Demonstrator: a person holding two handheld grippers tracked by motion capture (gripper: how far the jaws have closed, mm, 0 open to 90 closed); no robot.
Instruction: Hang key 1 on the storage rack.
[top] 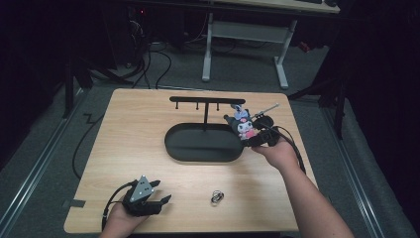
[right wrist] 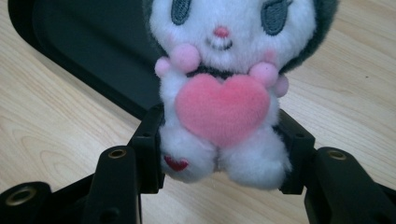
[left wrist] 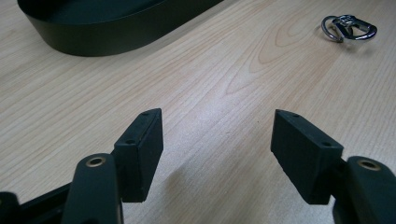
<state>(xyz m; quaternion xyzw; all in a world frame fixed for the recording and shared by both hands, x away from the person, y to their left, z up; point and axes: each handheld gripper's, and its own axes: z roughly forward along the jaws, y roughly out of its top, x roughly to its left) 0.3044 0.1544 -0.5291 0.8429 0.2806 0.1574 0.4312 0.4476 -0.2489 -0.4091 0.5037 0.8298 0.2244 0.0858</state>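
A small plush toy (top: 243, 125) with a white face, dark hood and pink heart (right wrist: 222, 108) hangs just above the right end of a black oval tray (top: 171, 145). My right gripper (top: 247, 136) is shut on it, and in the right gripper view the two pads (right wrist: 148, 149) press into the sides of its lower body. Near the table's front left corner my left gripper (top: 162, 192) rests in the person's hand. Its jaws stand wide open (left wrist: 217, 140) over bare wood with nothing between them.
A black T-shaped stand (top: 205, 100) with small hooks rises from the tray's far side. A metal keyring clip (top: 217, 197) lies on the wood near the front edge, to the right of the left gripper (left wrist: 348, 28). The tray's wall (left wrist: 93, 42) is ahead of the left gripper.
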